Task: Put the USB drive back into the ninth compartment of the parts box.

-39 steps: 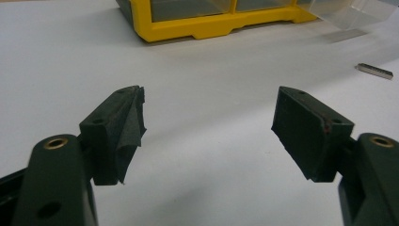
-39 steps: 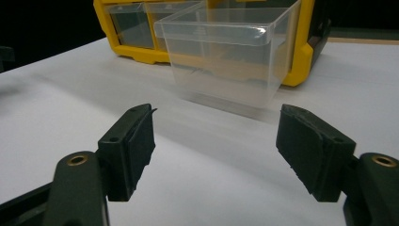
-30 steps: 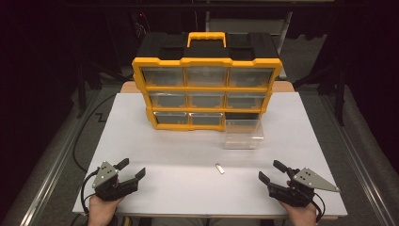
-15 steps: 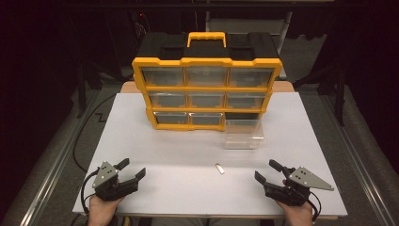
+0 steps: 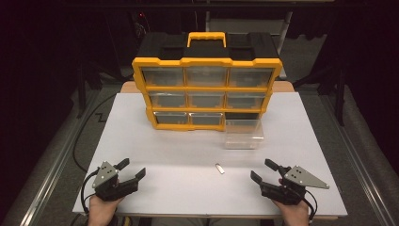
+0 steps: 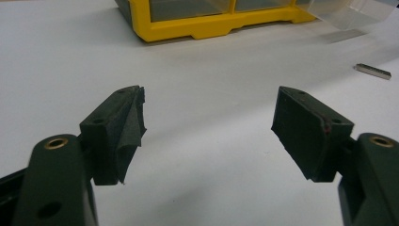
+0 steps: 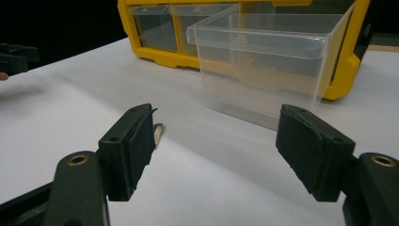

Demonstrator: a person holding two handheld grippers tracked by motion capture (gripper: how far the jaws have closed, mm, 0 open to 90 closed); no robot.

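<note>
White table (image 5: 155,141), unlabelled yellow organizer (image 5: 207,82)

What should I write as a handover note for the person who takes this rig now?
Left tongs: open, holding nothing, low at the near left of the table.
Right tongs: open, holding nothing, at the near right, pointed toward the drawer.
Things: the clear drawer is out of the yellow organizer and stands on the table in front of its bottom right slot. A small metal piece lies on the table between both tongs, nearer the right.
Done: drawer pulled out.
Left, as it seems: pick up the piece, probably put it into the drawer, then slide the drawer back.
</note>
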